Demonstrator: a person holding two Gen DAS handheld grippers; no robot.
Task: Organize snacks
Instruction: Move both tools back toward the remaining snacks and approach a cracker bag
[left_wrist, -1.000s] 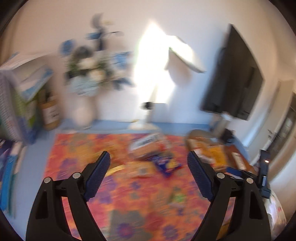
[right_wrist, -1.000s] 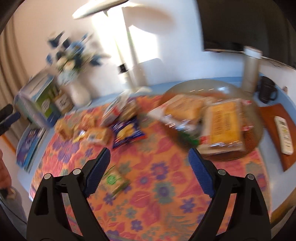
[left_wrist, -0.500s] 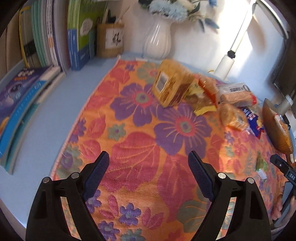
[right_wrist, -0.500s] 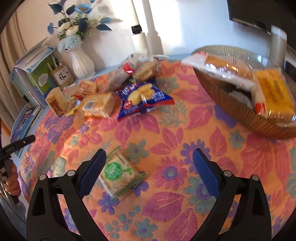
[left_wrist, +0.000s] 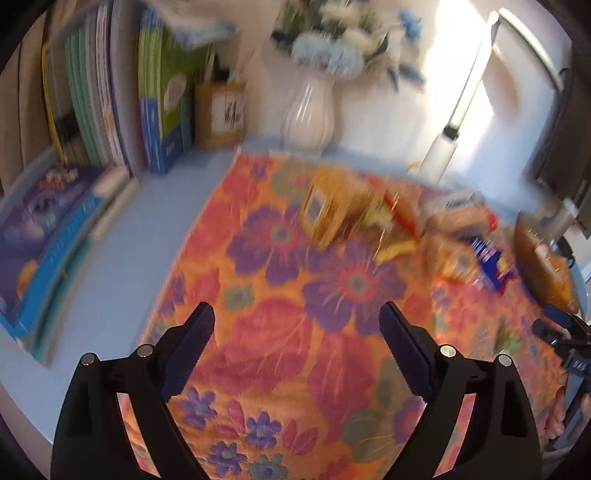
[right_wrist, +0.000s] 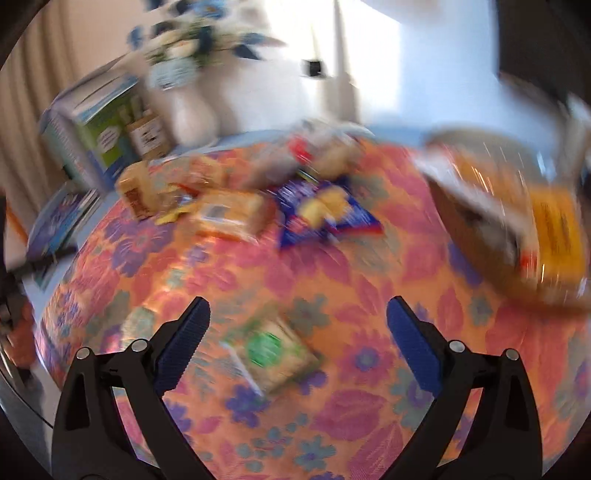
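Note:
Several snack packs lie on a floral tablecloth (right_wrist: 369, 295). My right gripper (right_wrist: 298, 332) is open and empty just above a small green-labelled pack (right_wrist: 271, 352). Beyond it lie a blue bag (right_wrist: 323, 210) and a bread pack (right_wrist: 232, 214). A brown basket (right_wrist: 476, 229) at the right holds an orange pack (right_wrist: 557, 229). My left gripper (left_wrist: 297, 345) is open and empty over bare cloth (left_wrist: 280, 332). An orange box (left_wrist: 325, 210) and the blue bag (left_wrist: 491, 258) lie far ahead of it. Both views are blurred.
A white vase of flowers (left_wrist: 308, 110), a pen holder (left_wrist: 221, 114) and upright books (left_wrist: 110, 103) stand at the back left. Flat books (left_wrist: 48, 229) lie at the left edge. A lamp post (left_wrist: 447, 136) stands behind the snacks.
The right gripper has come closer to the green-labelled pack, which now sits between its fingers. The left gripper's view has tilted up slightly, showing more of the vase and books.

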